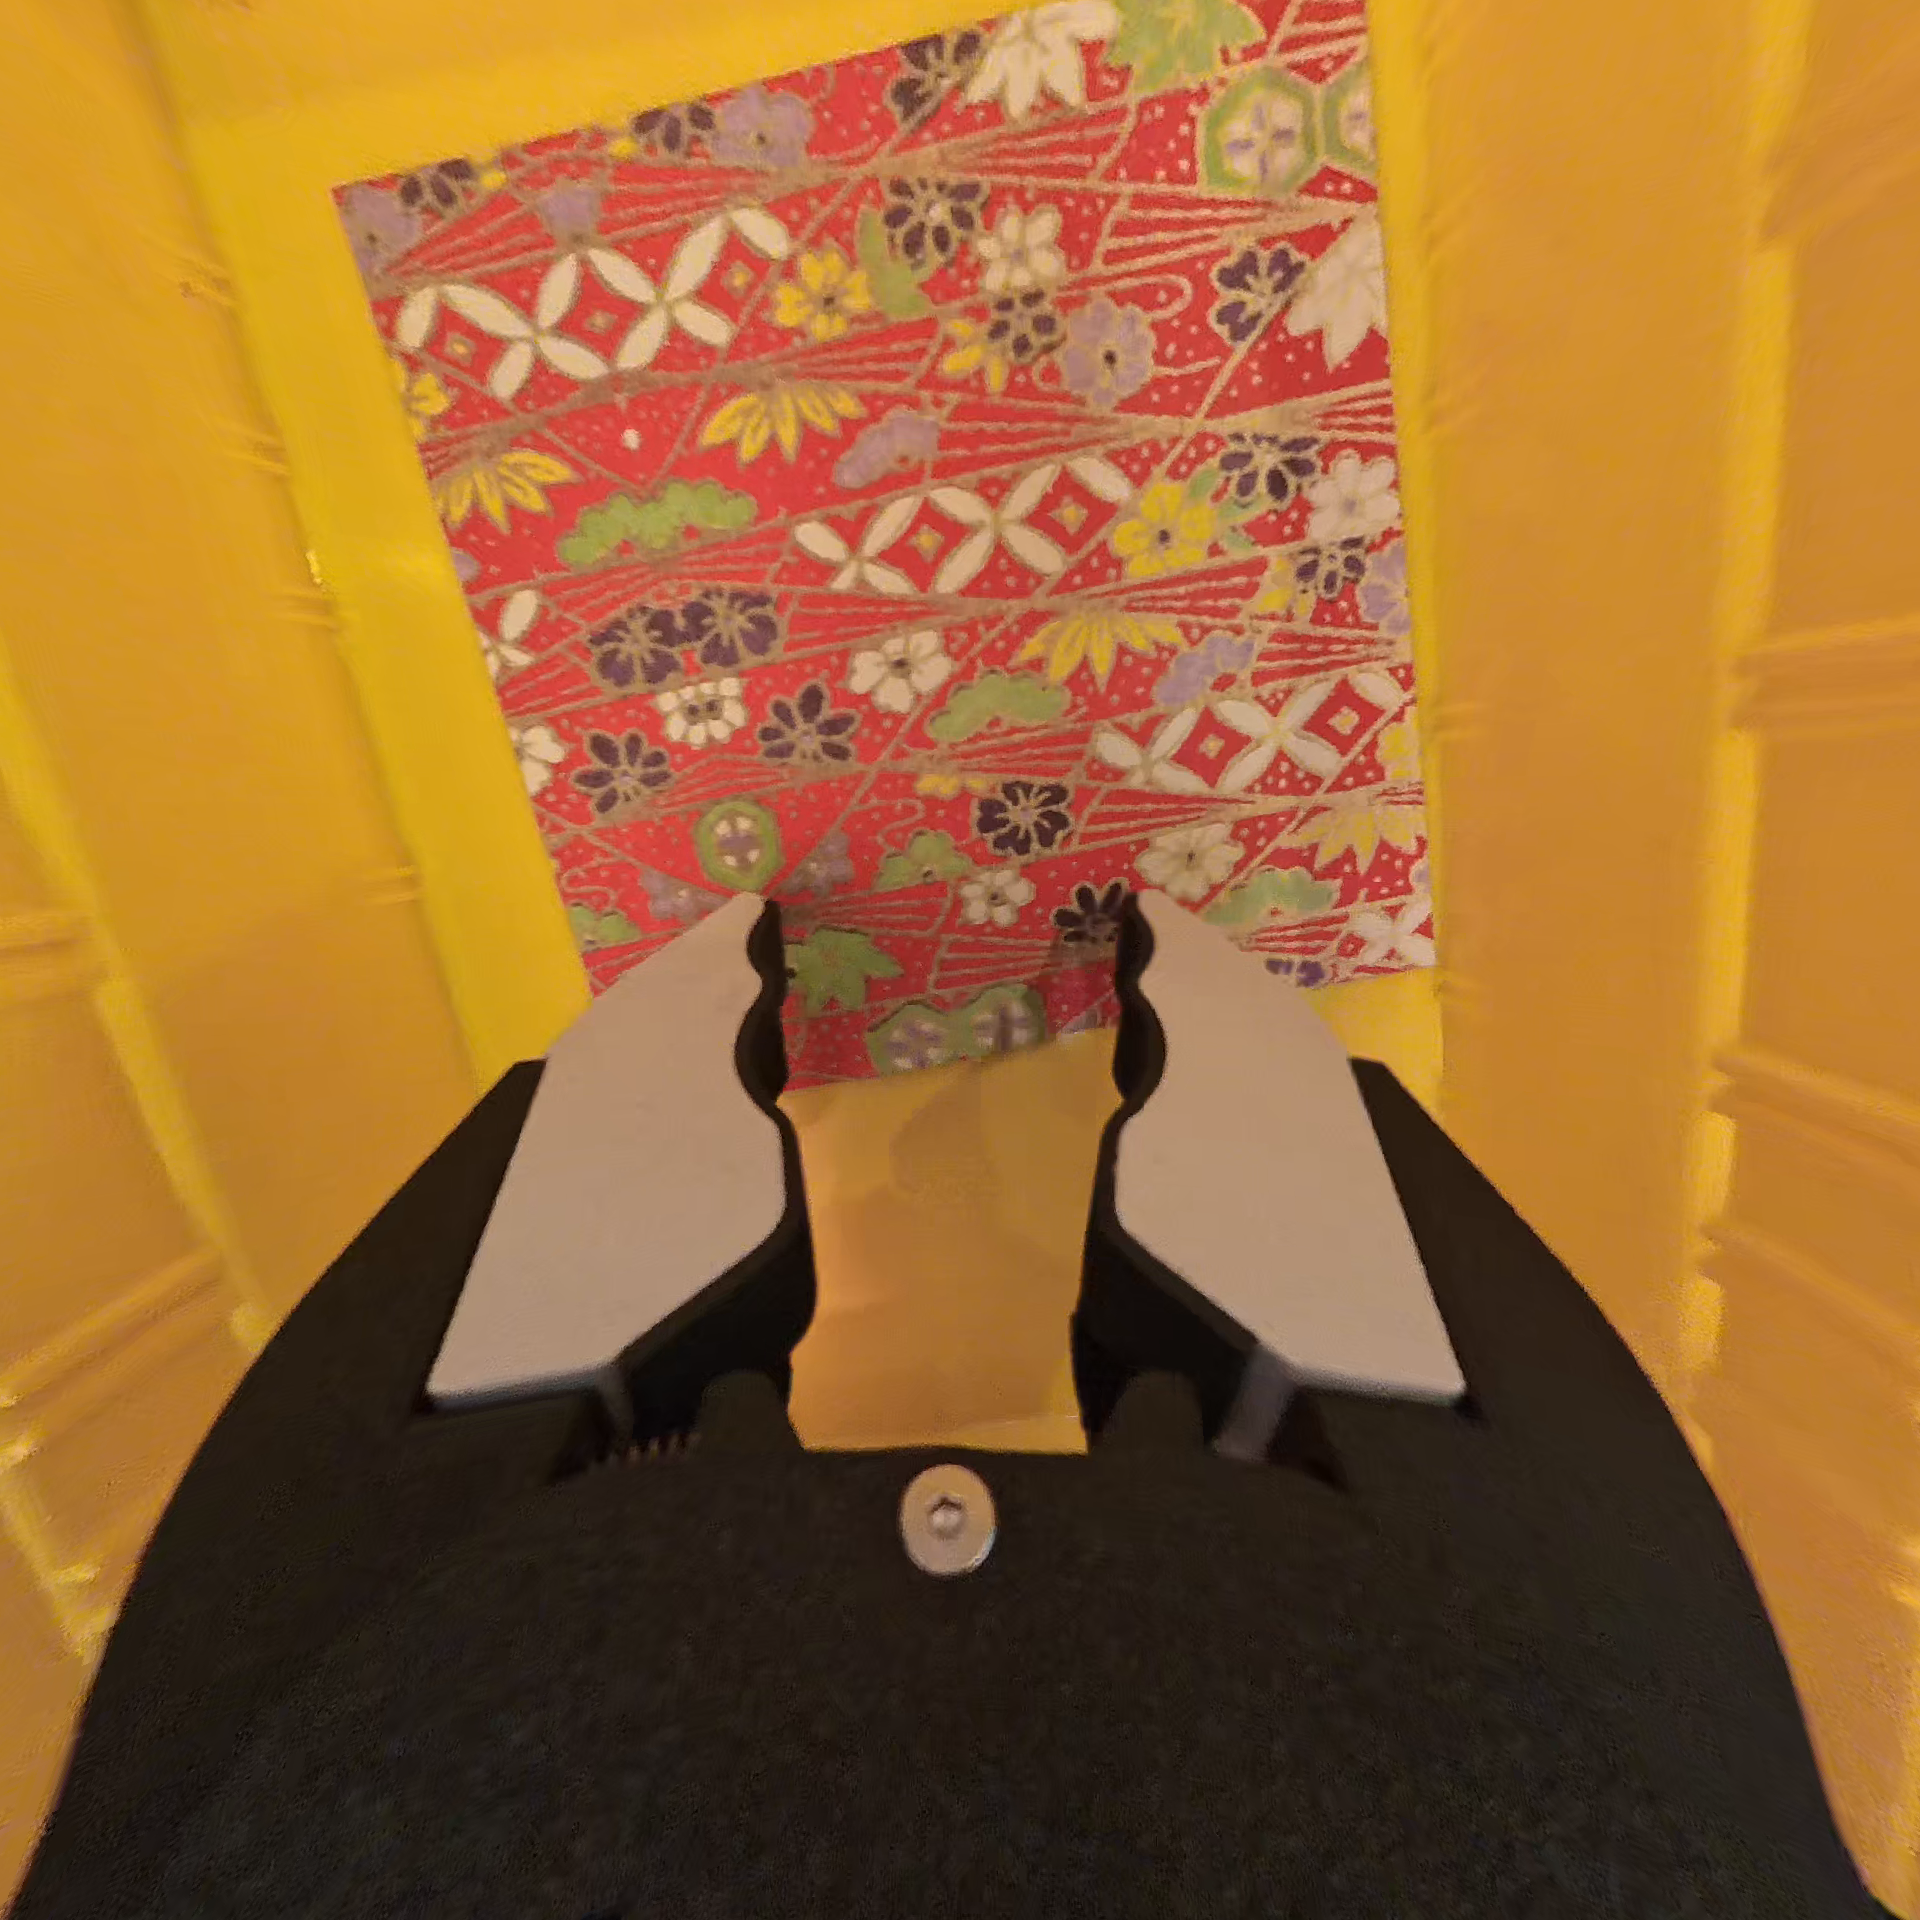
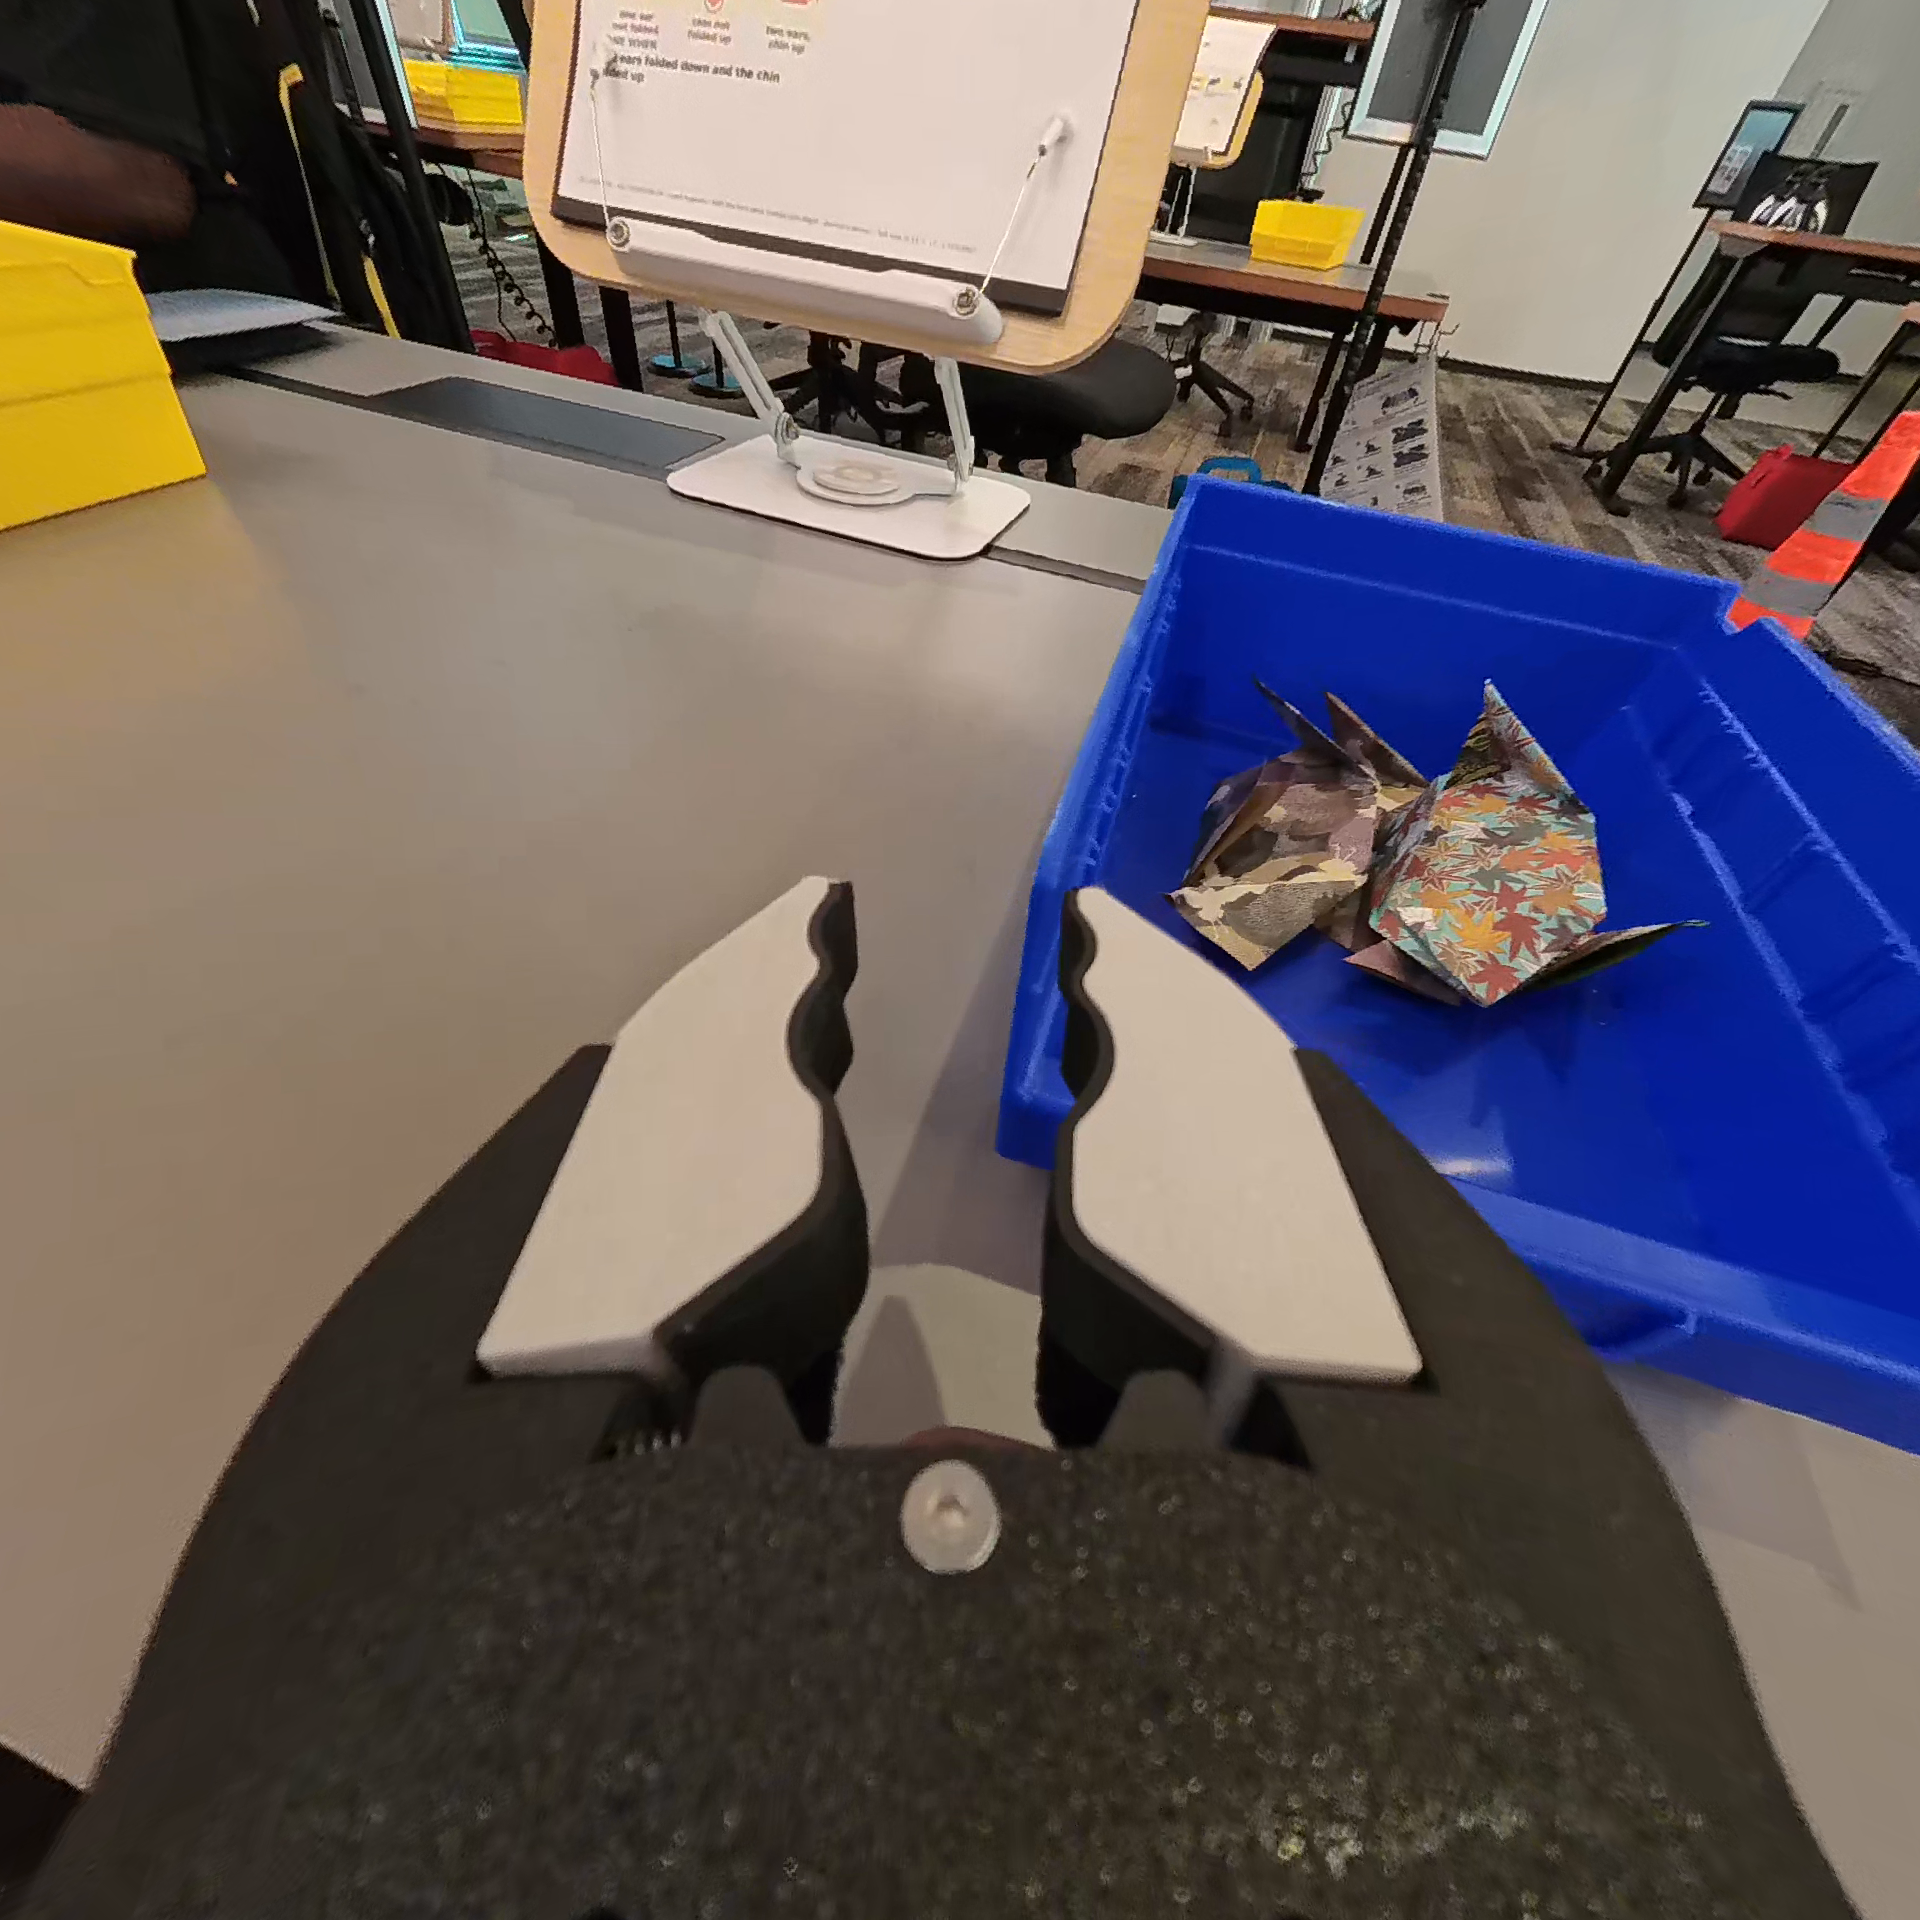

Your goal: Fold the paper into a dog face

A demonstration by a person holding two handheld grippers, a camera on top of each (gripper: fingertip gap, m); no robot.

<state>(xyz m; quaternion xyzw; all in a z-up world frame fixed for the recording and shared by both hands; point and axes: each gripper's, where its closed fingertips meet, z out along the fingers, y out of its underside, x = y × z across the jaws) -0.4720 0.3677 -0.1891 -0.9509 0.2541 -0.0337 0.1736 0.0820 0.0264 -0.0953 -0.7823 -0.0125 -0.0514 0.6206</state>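
Flat square paper, near corner pointing lower right, fills the frame's upper middle; left gripper and right gripper both gape apart.

The left wrist view looks steeply down into a yellow bin, close above the patterned paper filling the upper centre. The right wrist view faces forward, low over a grey table, a blue bin at right, a document stand at top. No shared area shows.
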